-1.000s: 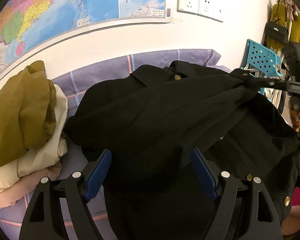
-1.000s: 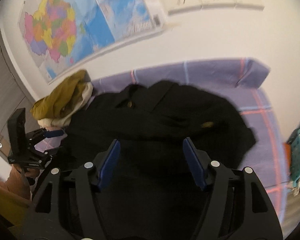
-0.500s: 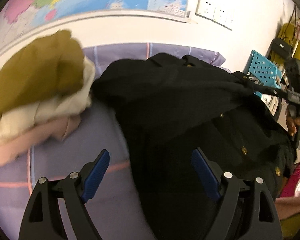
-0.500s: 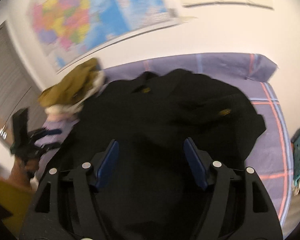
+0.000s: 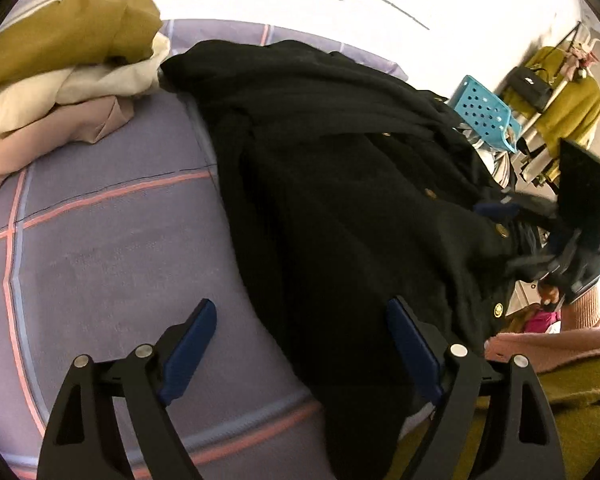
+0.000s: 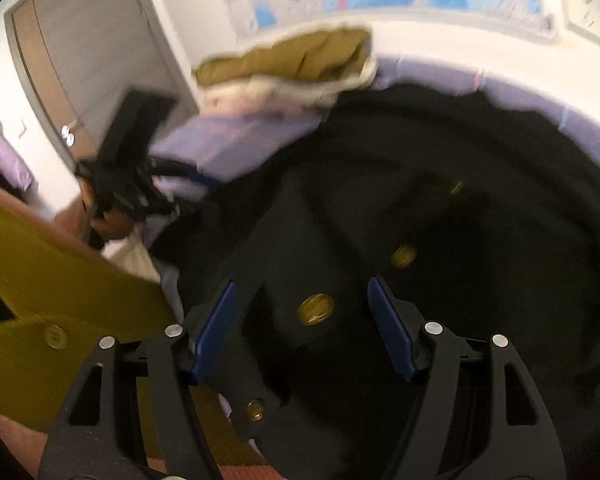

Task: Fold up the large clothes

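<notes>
A black coat (image 5: pixel 340 200) with gold buttons (image 6: pixel 316 309) lies spread on the purple checked bed sheet (image 5: pixel 100 240). My left gripper (image 5: pixel 300 348) is open low over the coat's left edge, one pad over bare sheet and the other over black cloth, with nothing pinched. In the right wrist view it (image 6: pixel 180 174) shows at the left, held by a hand. My right gripper (image 6: pixel 302 320) is open just above the coat's buttoned front, and no cloth is clamped between its pads. In the left wrist view it (image 5: pixel 500 210) hovers at the coat's right edge.
A pile of olive, cream and pink garments (image 5: pixel 60 64) sits at the bed's far left by the wall. A blue perforated basket (image 5: pixel 484 116) and a clothes rack (image 5: pixel 560 92) stand beyond the right side. The person's olive top and pink sleeve (image 5: pixel 540 344) are near. A door (image 6: pixel 60 80) is at the left.
The left gripper slid left, off the coat's middle to its edge over bare sheet. The right gripper swung down the coat's front towards the person, and the raised cloth now lies flat.
</notes>
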Tool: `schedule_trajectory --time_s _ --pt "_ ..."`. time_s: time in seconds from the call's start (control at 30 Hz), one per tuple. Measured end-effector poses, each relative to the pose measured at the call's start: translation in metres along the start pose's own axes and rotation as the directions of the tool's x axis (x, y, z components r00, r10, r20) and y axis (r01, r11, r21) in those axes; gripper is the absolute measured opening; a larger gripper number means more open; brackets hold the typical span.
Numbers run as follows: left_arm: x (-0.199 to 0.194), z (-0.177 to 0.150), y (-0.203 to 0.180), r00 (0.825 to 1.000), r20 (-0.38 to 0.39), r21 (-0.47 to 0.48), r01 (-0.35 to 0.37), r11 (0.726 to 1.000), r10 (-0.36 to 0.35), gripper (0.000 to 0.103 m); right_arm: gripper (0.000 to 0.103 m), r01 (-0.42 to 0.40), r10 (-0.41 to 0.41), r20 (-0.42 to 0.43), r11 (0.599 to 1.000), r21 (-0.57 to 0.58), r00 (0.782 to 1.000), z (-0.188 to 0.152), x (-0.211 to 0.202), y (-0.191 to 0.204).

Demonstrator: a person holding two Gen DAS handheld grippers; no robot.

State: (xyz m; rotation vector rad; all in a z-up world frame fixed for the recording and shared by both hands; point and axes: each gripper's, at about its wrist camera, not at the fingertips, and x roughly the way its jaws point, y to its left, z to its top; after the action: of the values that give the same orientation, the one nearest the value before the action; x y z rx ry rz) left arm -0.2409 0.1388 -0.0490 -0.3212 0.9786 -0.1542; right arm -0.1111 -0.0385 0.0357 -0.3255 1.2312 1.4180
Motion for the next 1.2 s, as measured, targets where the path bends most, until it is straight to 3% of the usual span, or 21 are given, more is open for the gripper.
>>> schedule_trajectory --time_s 0.1,0.17,0.27,0.33,0.4,0.43,0.53,0.6,0.77,0.87,0.93,1.0,1.03,1.1,1.13,1.2 --pt "0.003 -0.006 -0.014 0.996 -0.019 0.023 0.086 0.996 -0.085 0.078 0.068 0.044 -0.044 -0.046 0.999 -0.006 0.998 -0.007 0.017 0.006" --pt "0.005 -0.012 -0.023 0.997 -0.024 0.058 0.073 0.996 -0.072 0.066 0.068 0.022 -0.022 -0.015 1.000 0.016 1.000 -0.008 0.007 0.006" --pt "0.002 -0.015 -0.019 0.996 -0.020 0.028 0.086 0.996 -0.086 0.062 0.071 0.028 -0.035 0.091 0.997 0.078 0.995 -0.012 -0.030 -0.005" --pt "0.001 -0.012 -0.012 0.993 -0.020 -0.019 0.113 0.993 -0.114 0.063 0.073 0.065 -0.096 0.173 0.982 0.176 0.980 -0.024 -0.066 -0.026" --pt "0.000 -0.012 -0.008 0.993 -0.022 -0.039 0.111 0.993 -0.112 0.072 0.078 0.115 -0.175 0.212 0.956 0.271 0.961 -0.040 -0.093 -0.046" --pt "0.000 -0.011 -0.006 0.993 -0.020 -0.048 0.112 0.993 -0.113 0.080 0.078 0.141 -0.218 0.223 0.938 0.317 0.950 -0.052 -0.108 -0.055" --pt "0.001 -0.009 -0.006 0.993 -0.023 -0.063 0.115 0.991 -0.117 0.081 0.083 0.229 -0.356 0.213 0.859 0.459 0.910 -0.091 -0.146 -0.086" --pt "0.002 -0.007 -0.008 0.994 -0.025 -0.052 0.109 0.993 -0.110 0.084 0.086 0.223 -0.379 0.210 0.822 0.524 0.901 -0.115 -0.159 -0.102" --pt "0.011 -0.002 -0.018 0.993 -0.021 -0.030 0.114 0.993 -0.115 0.093 0.087 0.137 -0.314 0.193 0.780 0.611 0.929 -0.156 -0.152 -0.129" --pt "0.015 -0.002 -0.025 0.990 -0.027 -0.026 0.137 0.990 -0.137 0.093 0.087 0.020 -0.208 0.245 0.797 0.603 0.947 -0.159 -0.135 -0.133" --pt "0.016 -0.002 -0.027 0.983 -0.032 -0.034 0.180 0.983 -0.181 0.092 0.087 -0.052 -0.142 0.290 0.819 0.572 0.946 -0.156 -0.126 -0.132" --pt "0.016 -0.002 -0.026 0.977 -0.026 -0.054 0.211 0.976 -0.213 0.090 0.089 -0.056 -0.129 0.297 0.838 0.543 0.946 -0.147 -0.120 -0.128" --pt "0.016 -0.002 -0.024 0.976 -0.017 -0.069 0.214 0.974 -0.216 0.084 0.089 -0.064 -0.115 0.300 0.847 0.528 0.947 -0.143 -0.117 -0.126" --pt "0.015 -0.003 -0.019 0.981 -0.003 -0.097 0.191 0.977 -0.192 0.061 0.087 -0.100 -0.080 0.318 0.853 0.512 0.945 -0.141 -0.115 -0.124" --pt "0.017 -0.003 -0.016 0.985 -0.006 -0.117 0.171 0.978 -0.173 0.045 0.081 -0.113 -0.066 0.324 0.856 0.504 0.944 -0.141 -0.114 -0.123" --pt "0.016 -0.004 -0.016 0.987 0.001 -0.135 0.158 0.978 -0.160 0.038 0.049 -0.145 -0.033 0.324 0.849 0.507 0.945 -0.141 -0.111 -0.124"
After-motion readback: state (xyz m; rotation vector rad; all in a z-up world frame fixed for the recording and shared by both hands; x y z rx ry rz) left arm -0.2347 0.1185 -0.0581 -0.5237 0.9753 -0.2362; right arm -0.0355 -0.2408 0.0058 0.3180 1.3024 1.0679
